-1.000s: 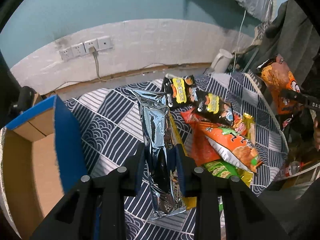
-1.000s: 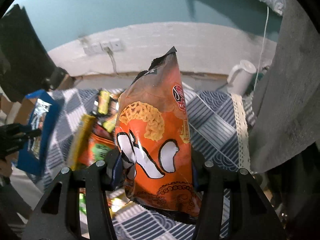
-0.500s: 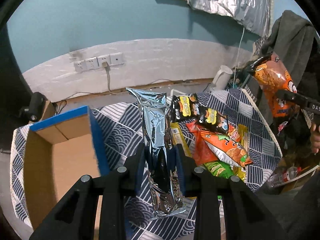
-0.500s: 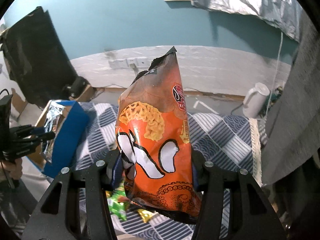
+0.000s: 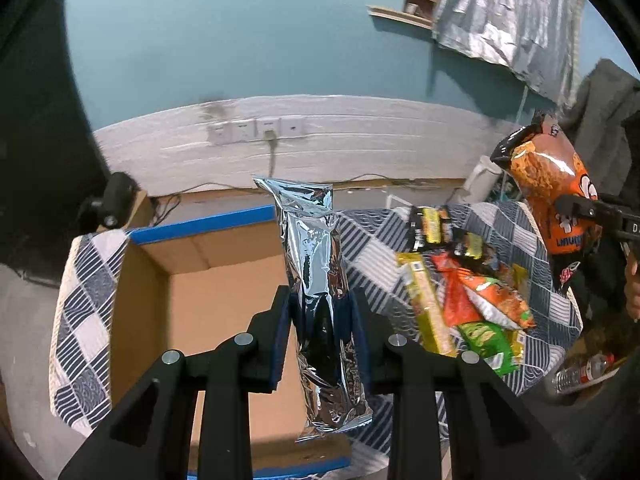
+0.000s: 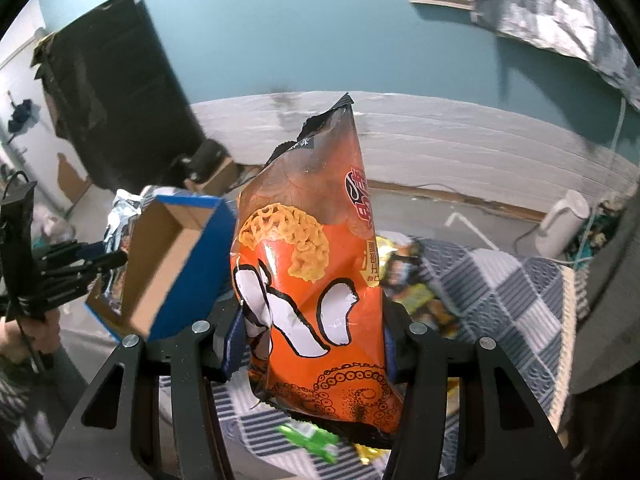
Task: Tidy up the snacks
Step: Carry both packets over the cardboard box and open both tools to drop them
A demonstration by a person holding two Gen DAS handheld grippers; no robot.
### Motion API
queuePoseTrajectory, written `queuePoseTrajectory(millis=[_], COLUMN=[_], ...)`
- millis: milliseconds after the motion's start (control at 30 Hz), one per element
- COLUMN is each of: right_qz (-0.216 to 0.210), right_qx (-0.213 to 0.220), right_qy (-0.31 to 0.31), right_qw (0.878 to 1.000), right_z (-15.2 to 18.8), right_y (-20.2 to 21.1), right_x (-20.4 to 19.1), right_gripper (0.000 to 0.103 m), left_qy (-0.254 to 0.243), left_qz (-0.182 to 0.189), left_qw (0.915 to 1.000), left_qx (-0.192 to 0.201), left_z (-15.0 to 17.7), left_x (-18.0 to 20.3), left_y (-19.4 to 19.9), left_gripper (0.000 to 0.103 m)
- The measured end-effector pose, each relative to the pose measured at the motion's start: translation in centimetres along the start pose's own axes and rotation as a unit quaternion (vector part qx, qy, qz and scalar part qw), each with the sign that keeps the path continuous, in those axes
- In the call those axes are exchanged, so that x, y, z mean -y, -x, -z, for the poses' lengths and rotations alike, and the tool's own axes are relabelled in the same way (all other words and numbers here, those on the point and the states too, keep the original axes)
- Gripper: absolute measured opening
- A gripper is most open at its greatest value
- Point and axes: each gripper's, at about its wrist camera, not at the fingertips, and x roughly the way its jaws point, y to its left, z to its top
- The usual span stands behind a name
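My left gripper (image 5: 320, 316) is shut on a tall silver foil snack packet (image 5: 316, 276), held upright over the open cardboard box (image 5: 216, 304) with blue rims. My right gripper (image 6: 312, 328) is shut on an orange snack bag (image 6: 312, 280) with an octopus print, held upright above the table. The orange bag (image 5: 548, 184) also shows at the far right of the left wrist view. The box (image 6: 168, 264) shows at the left of the right wrist view, with the left gripper (image 6: 108, 258) beside it. A pile of snack packets (image 5: 468, 296) lies on the patterned cloth right of the box.
A blue-and-white patterned tablecloth (image 5: 80, 312) covers the table. A white kettle (image 6: 564, 224) stands at the back right. Wall sockets (image 5: 256, 132) with a cable sit on the wall. A grey garment (image 5: 600, 92) hangs at the right. A plastic bottle (image 5: 584, 368) lies low right.
My left gripper has carried the silver packet left, from over the cloth to over the box. My right gripper has lifted and swung left with the orange bag.
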Motion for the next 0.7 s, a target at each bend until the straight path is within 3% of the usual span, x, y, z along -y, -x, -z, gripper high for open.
queuePoseTrajectory(millis=[467,700], right_qz=[-0.067,-0.094], right_qx=[-0.053,-0.080], right_qy=[0.058,0.075], right_qw=[0.995,0.990], right_z=[-2.6,-3.4], right_y=[-7.2,-10.5], right_x=[-9.8,-14.5], right_gripper=[0.052,0.052], left_qy=[0.041,0.067], left_qz=[-0.042,-0.055], left_qw=[0.9983,0.9961], left_qx=[0.002,-0.015], left_z=[2.2,3.9], left_x=[-7.0,-10.6], left_y=[0.9,0.2], left_gripper=[0.029,0.029])
